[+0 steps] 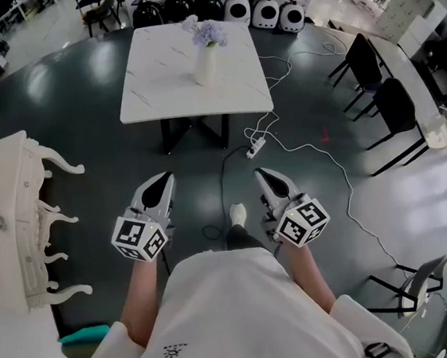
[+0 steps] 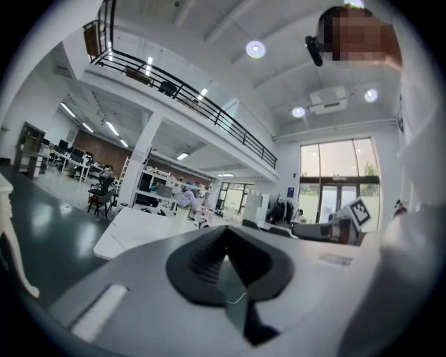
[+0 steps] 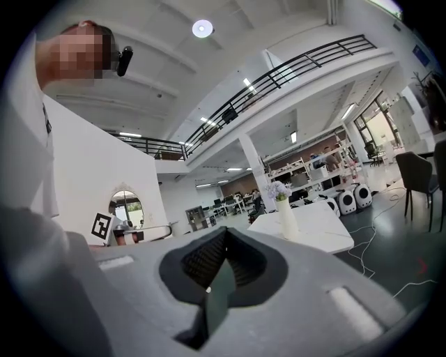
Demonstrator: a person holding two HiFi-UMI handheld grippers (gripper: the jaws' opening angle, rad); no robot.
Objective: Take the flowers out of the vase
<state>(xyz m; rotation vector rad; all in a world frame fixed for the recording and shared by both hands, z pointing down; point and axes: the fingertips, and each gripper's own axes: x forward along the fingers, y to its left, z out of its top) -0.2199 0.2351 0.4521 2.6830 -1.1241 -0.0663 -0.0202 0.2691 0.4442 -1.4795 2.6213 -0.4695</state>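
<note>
Left gripper (image 1: pixel 160 186): sitting lower left of centre in the head view, pointing level toward the top of the frame. Its jaws are pressing together, clenched on nothing.
Right gripper (image 1: pixel 267 179): sitting lower right of centre, level with the left one and pointing the same way. Its jaws are meeting, clenched on nothing.
Vase (image 1: pixel 205 65): standing upright on the table in the upper centre of the head view, well apart from both grippers. In the right gripper view it is showing right of centre, above the jaws.
Flowers (image 1: pixel 208 33): pale lilac, sitting in the mouth of the vase.
Table (image 1: pixel 157 89): white top with faint veining, occupying the upper centre. It is bearing only the vase.
Cable (image 1: pixel 308 150): white, trailing over the dark floor from a power strip (image 1: pixel 255 148) below the table toward the lower right.
Chairs (image 1: pixel 374 77): two, black, standing at the right of the frame.
Cabinet (image 1: pixel 7 215): cream, carved, lying at the left edge.
Cases (image 1: pixel 264 9): a row of black and white rounded ones, lining the top edge beyond the table.
Person (image 1: pixel 239 317): white top filling the bottom centre, with bare forearms reaching to both grippers.
</note>
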